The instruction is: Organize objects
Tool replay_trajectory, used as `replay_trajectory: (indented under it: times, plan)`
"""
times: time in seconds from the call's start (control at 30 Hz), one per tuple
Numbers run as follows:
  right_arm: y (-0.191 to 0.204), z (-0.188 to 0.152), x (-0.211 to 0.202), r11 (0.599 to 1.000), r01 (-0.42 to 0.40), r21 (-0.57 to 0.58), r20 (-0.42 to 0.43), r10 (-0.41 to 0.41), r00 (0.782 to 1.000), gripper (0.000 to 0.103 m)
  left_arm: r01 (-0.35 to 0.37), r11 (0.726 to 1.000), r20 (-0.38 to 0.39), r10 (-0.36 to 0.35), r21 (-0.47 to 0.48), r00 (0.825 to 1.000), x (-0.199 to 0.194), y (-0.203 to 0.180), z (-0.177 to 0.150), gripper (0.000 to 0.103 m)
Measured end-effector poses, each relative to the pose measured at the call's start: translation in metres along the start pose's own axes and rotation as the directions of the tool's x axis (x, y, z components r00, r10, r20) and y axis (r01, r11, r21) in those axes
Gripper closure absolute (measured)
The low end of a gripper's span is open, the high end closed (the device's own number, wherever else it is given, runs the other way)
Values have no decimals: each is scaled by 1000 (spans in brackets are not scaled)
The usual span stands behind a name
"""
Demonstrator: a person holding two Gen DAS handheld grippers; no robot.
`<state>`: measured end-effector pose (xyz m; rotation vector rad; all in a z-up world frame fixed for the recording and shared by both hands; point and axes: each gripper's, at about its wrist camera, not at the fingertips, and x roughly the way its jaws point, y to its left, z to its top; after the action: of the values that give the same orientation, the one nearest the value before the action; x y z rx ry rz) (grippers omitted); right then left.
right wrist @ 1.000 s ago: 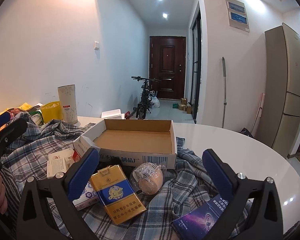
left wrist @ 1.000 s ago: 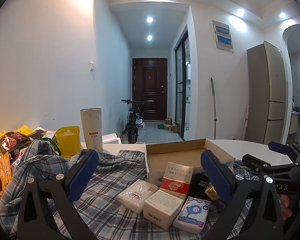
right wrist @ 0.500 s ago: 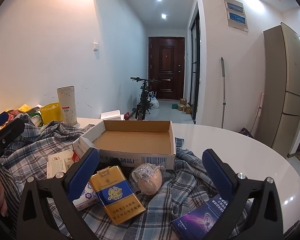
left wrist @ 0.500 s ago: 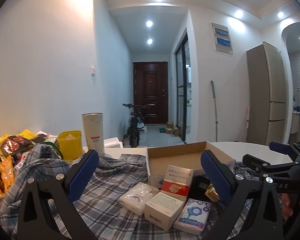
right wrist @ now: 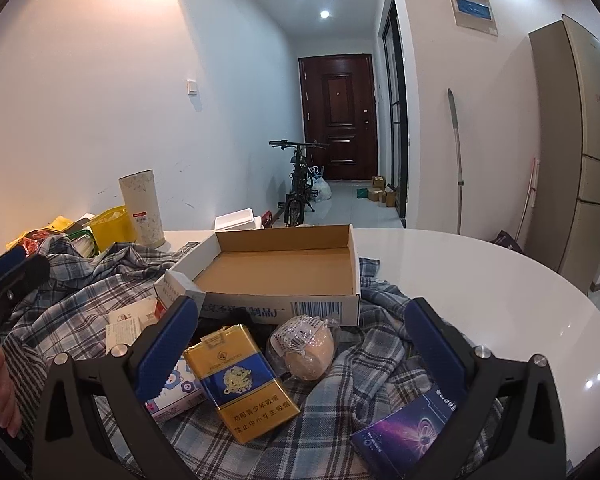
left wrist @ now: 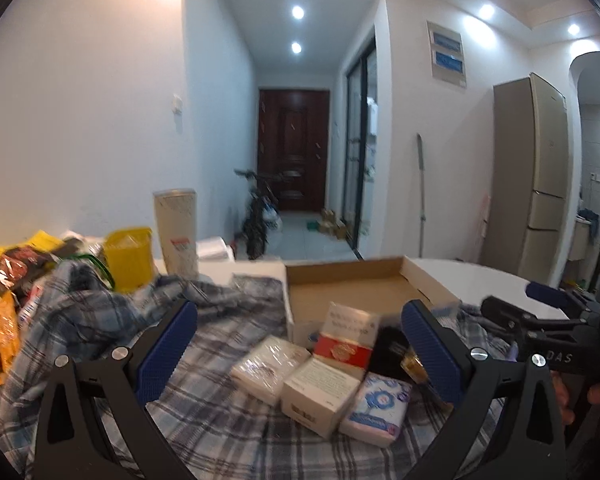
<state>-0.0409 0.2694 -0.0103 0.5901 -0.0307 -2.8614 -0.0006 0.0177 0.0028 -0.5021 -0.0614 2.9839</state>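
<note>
An empty cardboard box (right wrist: 284, 268) (left wrist: 352, 286) stands on a plaid cloth (right wrist: 340, 400) on the white table (right wrist: 480, 280). In front of it lie a gold-blue cigarette pack (right wrist: 242, 380), a wrapped round item (right wrist: 306, 350) and a dark blue box (right wrist: 404, 436). The left wrist view shows a red-white pack (left wrist: 346, 338), a white box (left wrist: 320, 392), a wrapped white packet (left wrist: 270, 364) and a tissue pack (left wrist: 376, 408). My left gripper (left wrist: 300, 344) is open and empty above these. My right gripper (right wrist: 300, 336) is open and empty above the gold pack.
A tall paper cylinder (right wrist: 142, 208), a yellow container (right wrist: 112, 224) and snack bags (left wrist: 4, 280) crowd the table's left side. A white foam box (right wrist: 238, 220) sits behind the cardboard box. A bicycle (right wrist: 298, 188) and a fridge (right wrist: 576, 152) stand beyond.
The left gripper has tilted up and moved slightly closer to the boxes, with motion blur now. The right gripper has edged forward toward the cardboard box. Both stay open.
</note>
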Motion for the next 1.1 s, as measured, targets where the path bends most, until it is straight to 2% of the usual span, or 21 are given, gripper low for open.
replay_trajectory:
  times: [0.07,0.13,0.2,0.3,0.33,0.4,0.47,0.53,0.63,0.67,0.73,0.77,0.83,0.9,0.97,1.0,1.07,1.1]
  plan:
    - [1,0,1,1000,2,-5,-4,-2,1000,0,67,997,-134,-72,-38,988,15,0,-3,0]
    - [1,0,2,1000,-2,-8,-16,1,1000,0,127,987,-263,-147,-95,954,32,1,-10,0]
    - [1,0,5,1000,-6,-9,-32,6,999,0,138,985,-329,-166,-107,930,44,-1,-18,0]
    - [1,0,8,1000,-29,1,-58,29,998,0,125,990,-358,-139,-61,923,53,-7,-25,0]
    - [1,-1,8,999,-37,4,-63,37,997,0,137,988,-375,-154,-71,914,56,-6,-26,0]
    - [1,-1,9,999,-43,8,-66,43,997,0,174,977,-424,-211,-126,880,68,0,-32,0]
    - [2,-2,9,999,-43,8,-66,43,997,0,180,970,-451,-236,-163,861,77,4,-36,0]
    - [2,-2,9,999,-46,9,-69,47,997,0,172,962,-446,-252,-212,859,82,13,-38,0]
    - [3,-3,10,998,-56,10,-76,57,995,0,172,947,-390,-271,-270,880,83,26,-34,0]
    - [3,-3,10,998,-59,9,-78,59,995,0,180,943,-381,-282,-281,881,83,28,-33,0]
    - [4,-3,10,998,-62,8,-80,62,995,0,214,931,-395,-323,-296,860,86,34,-27,0]
    - [4,-3,10,998,-62,6,-81,62,995,0,229,927,-389,-337,-298,858,86,36,-26,0]
    - [4,-3,10,998,-64,7,-82,64,995,0,217,940,-362,-304,-262,881,84,36,-22,0]
    - [4,-2,10,997,-71,11,-82,71,994,0,216,954,-365,-280,-206,888,83,30,-21,1]
    - [4,-2,10,997,-75,13,-84,75,994,0,239,955,-382,-290,-177,877,84,24,-22,10]
    - [5,-2,11,997,-76,13,-86,77,993,0,260,951,-403,-307,-168,862,87,20,-24,14]
    - [5,-2,11,997,-78,16,-92,79,993,0,278,950,-437,-313,-145,843,91,15,-30,16]
    - [4,-2,11,997,-81,19,-94,82,992,0,272,953,-451,-301,-131,840,92,13,-32,17]
